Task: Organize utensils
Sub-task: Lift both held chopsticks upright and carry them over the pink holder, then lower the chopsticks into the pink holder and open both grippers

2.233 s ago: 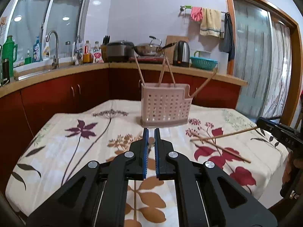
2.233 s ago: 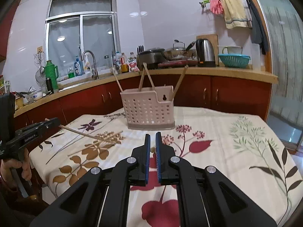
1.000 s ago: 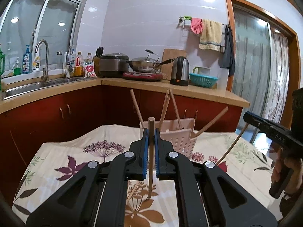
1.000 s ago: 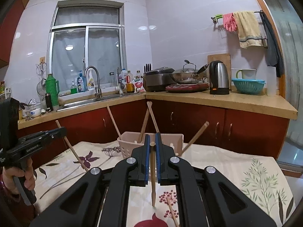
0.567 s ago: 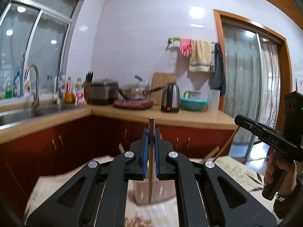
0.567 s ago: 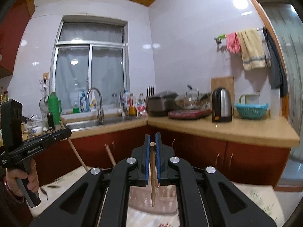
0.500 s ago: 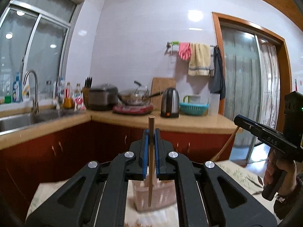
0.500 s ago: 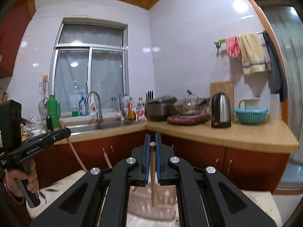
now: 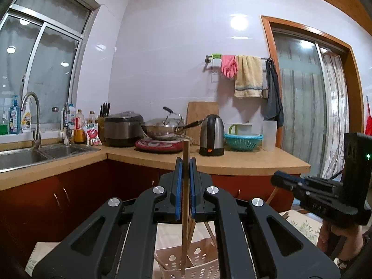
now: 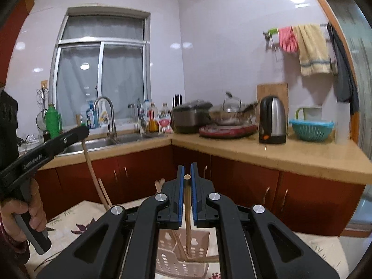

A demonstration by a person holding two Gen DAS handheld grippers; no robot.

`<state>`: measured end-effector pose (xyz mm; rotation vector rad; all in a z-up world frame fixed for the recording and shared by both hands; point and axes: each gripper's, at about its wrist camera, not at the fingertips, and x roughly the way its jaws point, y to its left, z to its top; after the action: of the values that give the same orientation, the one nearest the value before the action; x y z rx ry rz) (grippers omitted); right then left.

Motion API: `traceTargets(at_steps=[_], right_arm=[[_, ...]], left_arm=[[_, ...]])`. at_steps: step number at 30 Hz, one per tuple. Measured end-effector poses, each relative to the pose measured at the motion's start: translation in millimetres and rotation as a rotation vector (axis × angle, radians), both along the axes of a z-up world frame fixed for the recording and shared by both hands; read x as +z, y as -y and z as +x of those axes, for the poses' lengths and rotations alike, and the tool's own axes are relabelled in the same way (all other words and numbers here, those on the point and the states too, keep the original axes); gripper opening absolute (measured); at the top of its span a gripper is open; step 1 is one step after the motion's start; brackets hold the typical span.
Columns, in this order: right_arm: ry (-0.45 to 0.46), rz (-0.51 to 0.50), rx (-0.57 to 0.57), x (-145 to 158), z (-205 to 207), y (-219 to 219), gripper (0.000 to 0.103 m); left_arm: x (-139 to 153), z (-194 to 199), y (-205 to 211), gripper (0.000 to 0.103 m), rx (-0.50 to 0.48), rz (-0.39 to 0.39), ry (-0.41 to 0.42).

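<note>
My left gripper (image 9: pixel 185 162) is shut on a wooden chopstick (image 9: pixel 185 220) that hangs upright, its lower tip inside the pink perforated utensil basket (image 9: pixel 200 259) below. My right gripper (image 10: pixel 187 169) is shut on a second chopstick (image 10: pixel 187 223), whose tip also dips into the basket (image 10: pixel 167 255), where several other chopsticks lean. The right gripper also shows at the right of the left wrist view (image 9: pixel 279 178). The left gripper appears at the left of the right wrist view (image 10: pixel 83 130), its chopstick (image 10: pixel 93 174) slanting down.
The table has a floral cloth (image 10: pixel 79 218). Behind it runs a wooden counter (image 9: pixel 232 162) over red cabinets, with a sink (image 9: pixel 34 155), rice cooker (image 9: pixel 123 127), wok, kettle (image 9: pixel 211 134) and teal colander. A person's hand (image 10: pixel 32 211) holds the left tool.
Both grippers lifted their chopsticks from the table, carried them up and forward over the basket, and the chopstick tips now reach into it. The table has sunk out of most of both views.
</note>
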<state>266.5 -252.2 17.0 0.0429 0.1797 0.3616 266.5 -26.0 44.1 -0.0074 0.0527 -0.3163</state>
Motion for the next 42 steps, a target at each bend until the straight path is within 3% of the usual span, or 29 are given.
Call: traceTargets(at_steps=[7, 17, 24, 27, 29, 32, 34, 42], right_arm=[[-0.043, -0.010, 0.005, -20, 9, -4, 0.006], [-0.055, 0.000, -0.004, -24, 16, -4, 0.006], [-0.067, -0.020, -0.019, -33, 16, -6, 0.007], [-0.083, -0.006, -0.017, -35, 15, -2, 0.011], [-0.088, 0.000, -0.023, -36, 13, 0, 0.020], [-0.080, 0.010, -0.027, -35, 6, 2, 0.037], [-0.073, 0.009, -0.030, -34, 2, 3, 0.045], [-0.087, 0.020, -0.046, -42, -48, 21, 0.052]], left_arm=[[-2, 15, -6, 0.006, -0.020, -0.037, -0.016], [31, 4, -10, 0.006, -0.015, -0.053, 0.092], [-6, 25, -2, 0.006, 0.005, -0.025, -0.013], [-23, 31, -2, 0.008, 0.018, -0.016, -0.062], [-32, 32, -1, 0.012, 0.028, 0.002, -0.083], [-39, 27, -4, 0.043, 0.044, 0.008, -0.094], [-42, 21, -6, 0.050, 0.048, 0.007, -0.101], [-66, -21, -19, 0.074, 0.066, 0.043, -0.159]])
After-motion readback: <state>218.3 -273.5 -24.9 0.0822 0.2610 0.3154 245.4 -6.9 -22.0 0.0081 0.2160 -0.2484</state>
